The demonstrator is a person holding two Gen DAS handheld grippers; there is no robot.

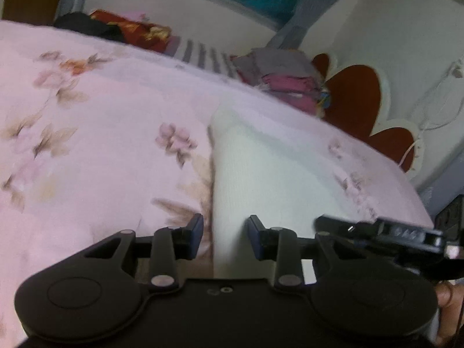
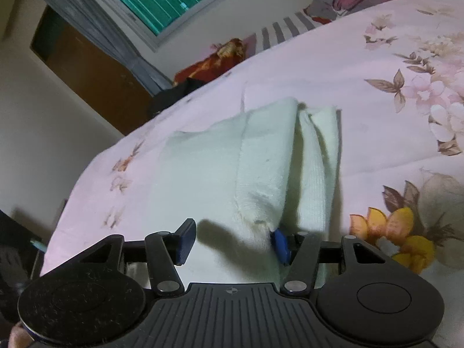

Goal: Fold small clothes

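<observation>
A white knitted garment (image 1: 246,174) lies on the pink floral quilt (image 1: 101,116). In the right wrist view the white garment (image 2: 203,168) is partly folded, with a flap doubled over its right side and ribbed layers showing beside it. My left gripper (image 1: 224,236) hovers open over the garment's left edge, its pads apart and pressing on nothing. Over the garment's near end my right gripper (image 2: 232,243) is open, and the flap's frayed lower corner lies against its right pad. The black body of the other gripper (image 1: 382,232) shows at the right of the left wrist view.
A stack of folded clothes (image 1: 284,78) sits at the far side of the bed by the red headboard (image 1: 353,101). Red and black clothes (image 1: 116,29) and a striped cloth (image 1: 203,55) lie at the back. The quilt's edge (image 2: 72,203) drops off on the left.
</observation>
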